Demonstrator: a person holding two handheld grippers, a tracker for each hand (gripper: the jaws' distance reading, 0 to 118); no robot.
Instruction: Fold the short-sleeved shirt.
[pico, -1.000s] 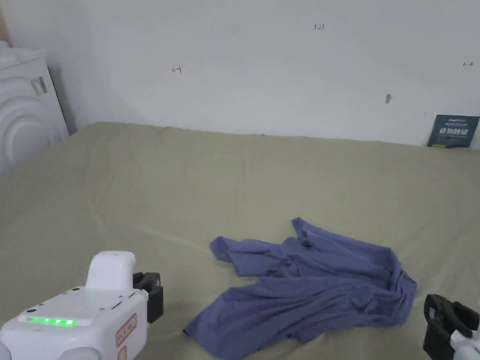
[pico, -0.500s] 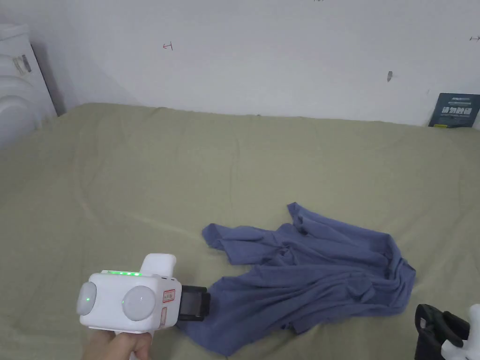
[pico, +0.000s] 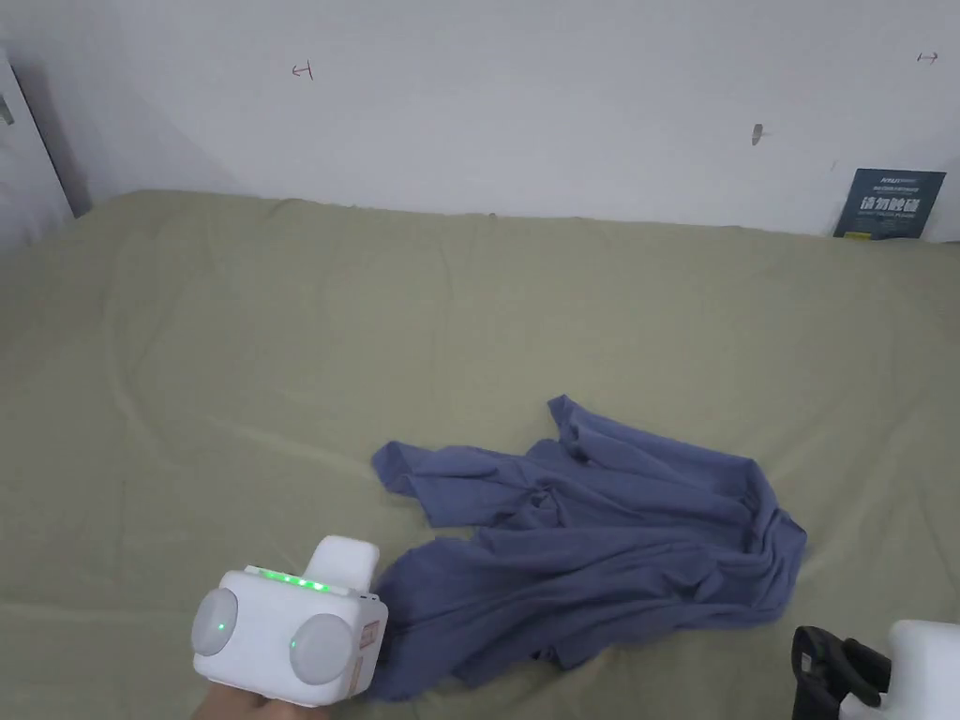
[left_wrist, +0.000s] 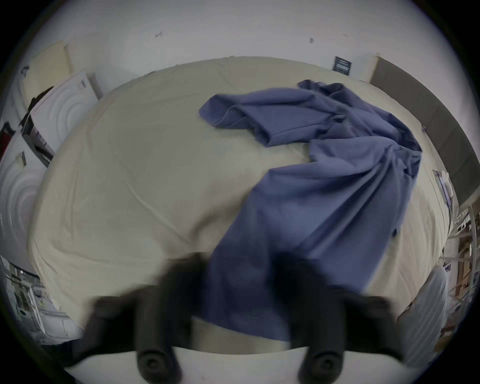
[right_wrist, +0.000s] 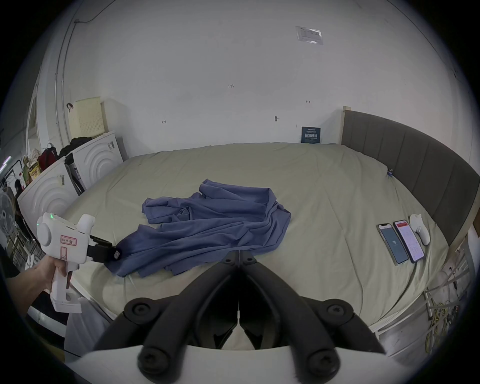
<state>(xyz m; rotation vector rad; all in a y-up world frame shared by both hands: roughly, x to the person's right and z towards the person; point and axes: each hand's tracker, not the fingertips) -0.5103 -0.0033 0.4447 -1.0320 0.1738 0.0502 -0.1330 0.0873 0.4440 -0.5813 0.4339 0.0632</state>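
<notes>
One blue shirt (pico: 600, 539) lies crumpled on green bed (pico: 281, 356), near front edge. Your left tongs (left_wrist: 240, 283) spread wide, one jaw each side of shirt's near corner. Your right tongs (right_wrist: 238, 256) pressed together, empty, just beside shirt's front edge.

The blue short-sleeved shirt (pico: 600, 539) lies crumpled (unfolded) on the bed.

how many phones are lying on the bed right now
2. One phone and a second phone lie side by side on the bed near the headboard, beside a white controller. Others could be hidden.
</notes>
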